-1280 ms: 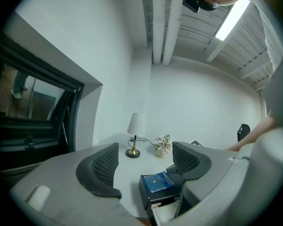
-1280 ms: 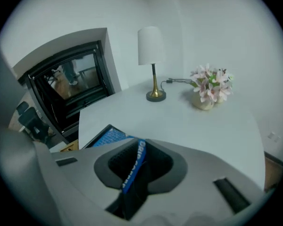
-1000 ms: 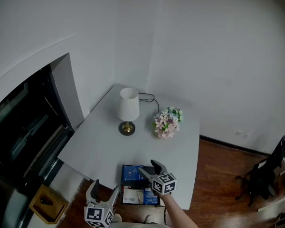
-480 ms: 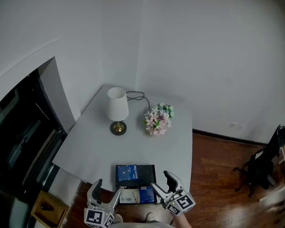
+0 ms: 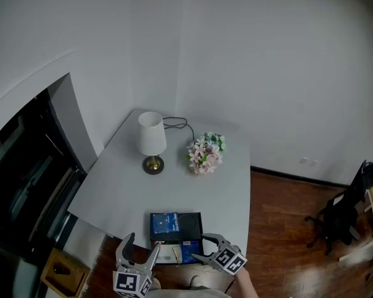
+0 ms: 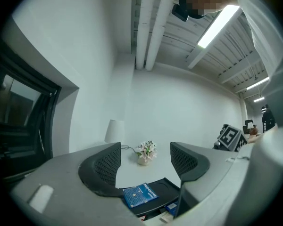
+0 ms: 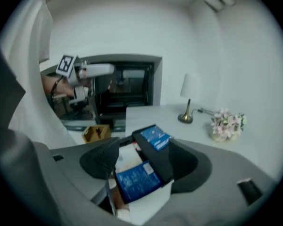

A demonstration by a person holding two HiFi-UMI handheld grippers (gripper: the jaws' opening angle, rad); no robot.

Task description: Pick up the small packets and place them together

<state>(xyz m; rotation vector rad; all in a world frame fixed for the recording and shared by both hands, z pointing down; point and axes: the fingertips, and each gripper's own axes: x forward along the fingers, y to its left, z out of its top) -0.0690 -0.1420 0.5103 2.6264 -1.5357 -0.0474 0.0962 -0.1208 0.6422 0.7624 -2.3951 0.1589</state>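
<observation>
A black tray (image 5: pixel 189 219) lies at the near end of the grey table (image 5: pixel 118 191), with a blue packet (image 5: pixel 166 223) on it. More small packets, blue and white (image 5: pixel 174 253), lie at the table's near edge. My right gripper (image 5: pixel 204 248) hangs open just right of them. In the right gripper view its jaws (image 7: pixel 141 166) straddle a blue packet (image 7: pixel 137 180) and a white packet (image 7: pixel 127 157) beside the tray (image 7: pixel 162 161), with no pad pressing. My left gripper (image 5: pixel 138 250) is open and empty off the near-left edge; its view (image 6: pixel 144 161) looks over the blue packet (image 6: pixel 141 195).
A white lamp (image 5: pixel 151 138) with a cord and a flower posy (image 5: pixel 205 154) stand at the table's far end. A dark glass unit (image 5: pixel 25 185) runs along the left. A wooden box (image 5: pixel 62 266) sits on the floor, a chair (image 5: pixel 345 219) at the right.
My right gripper has drawn back from above the tray, swung out right, then turned in toward the packets at the near edge. The left gripper has barely moved.
</observation>
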